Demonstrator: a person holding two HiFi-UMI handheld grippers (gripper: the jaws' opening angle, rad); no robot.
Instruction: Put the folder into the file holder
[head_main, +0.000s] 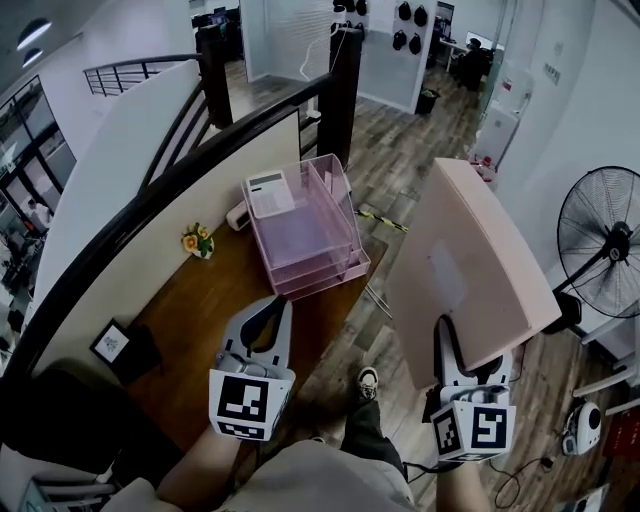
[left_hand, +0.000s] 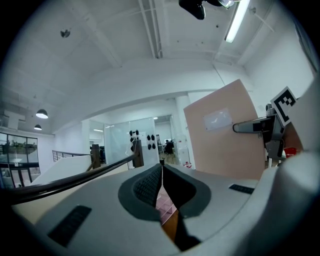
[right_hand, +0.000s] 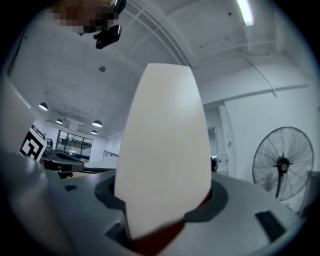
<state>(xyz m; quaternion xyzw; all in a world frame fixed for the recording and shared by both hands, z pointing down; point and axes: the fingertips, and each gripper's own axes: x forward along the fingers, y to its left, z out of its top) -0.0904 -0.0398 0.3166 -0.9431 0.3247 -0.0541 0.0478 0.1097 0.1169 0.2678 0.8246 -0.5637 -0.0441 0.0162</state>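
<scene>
A large pale pink folder (head_main: 470, 270) stands on edge in the air, right of the desk and over the floor. My right gripper (head_main: 446, 335) is shut on its lower edge. In the right gripper view the folder (right_hand: 165, 150) rises up between the jaws of the right gripper (right_hand: 165, 212) and fills the middle. The file holder (head_main: 305, 230), a clear pink stack of trays, sits on the wooden desk (head_main: 200, 330). My left gripper (head_main: 274, 308) hovers just in front of it, shut and empty. In the left gripper view the left gripper (left_hand: 161, 172) has its pads together, with the folder (left_hand: 225, 130) to the right.
A white calculator (head_main: 268, 192) lies on the holder's far end. A small flower ornament (head_main: 197, 240) and a framed picture (head_main: 112, 343) sit by the desk's partition. A black railing (head_main: 200, 150) runs behind it. A standing fan (head_main: 600, 240) is at the right, and a shoe (head_main: 367, 380) shows below.
</scene>
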